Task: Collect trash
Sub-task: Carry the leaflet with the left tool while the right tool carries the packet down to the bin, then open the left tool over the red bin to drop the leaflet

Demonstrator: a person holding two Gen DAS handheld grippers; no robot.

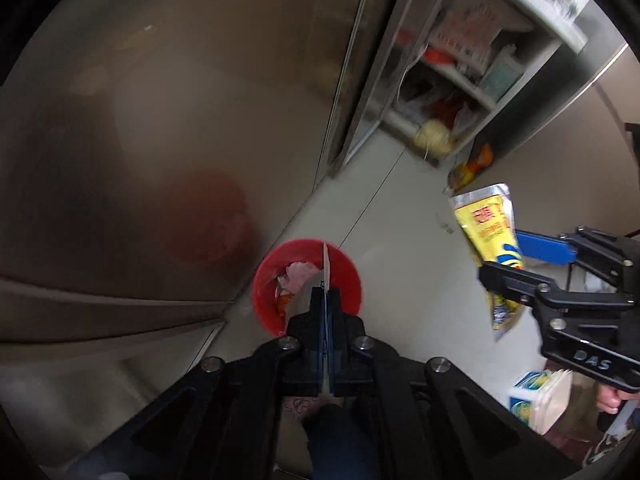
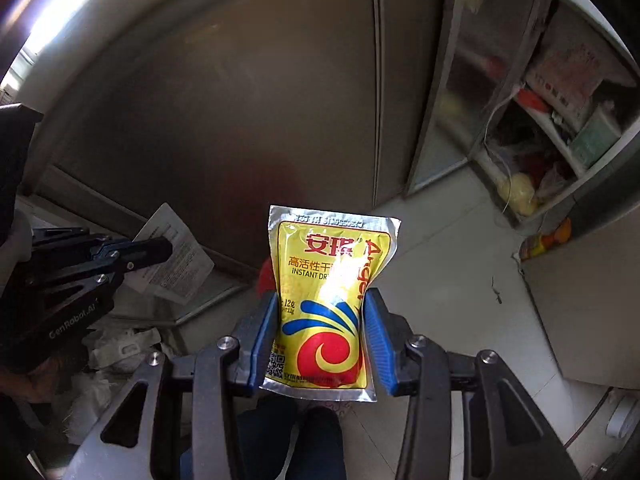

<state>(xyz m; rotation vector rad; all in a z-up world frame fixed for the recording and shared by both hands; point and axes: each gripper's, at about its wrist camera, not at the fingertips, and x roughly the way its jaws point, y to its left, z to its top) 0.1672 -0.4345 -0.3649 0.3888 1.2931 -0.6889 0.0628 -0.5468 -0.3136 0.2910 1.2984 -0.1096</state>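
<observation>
My right gripper point(image 2: 320, 300) is shut on a yellow yeast packet point(image 2: 326, 304) with red and blue swirls, held upright above the floor; gripper point(image 1: 524, 258) and packet point(image 1: 490, 232) also show at the right of the left wrist view. My left gripper point(image 1: 326, 292) is shut on a thin white paper sheet point(image 1: 326, 268), seen edge-on, held over a red bin point(image 1: 344, 268) with trash inside. In the right wrist view the left gripper point(image 2: 160, 250) holds the printed sheet point(image 2: 176, 256) at the left; the red bin point(image 2: 266, 276) peeks out behind the packet.
Stainless cabinet fronts point(image 1: 160, 140) stand behind the bin. An open shelf unit point(image 1: 460, 80) with bags and boxes is at the back right, an orange wrapper point(image 1: 470, 170) on the floor by it. Crumpled white rubbish point(image 2: 120, 348) lies at lower left. A box point(image 1: 536, 396) sits lower right.
</observation>
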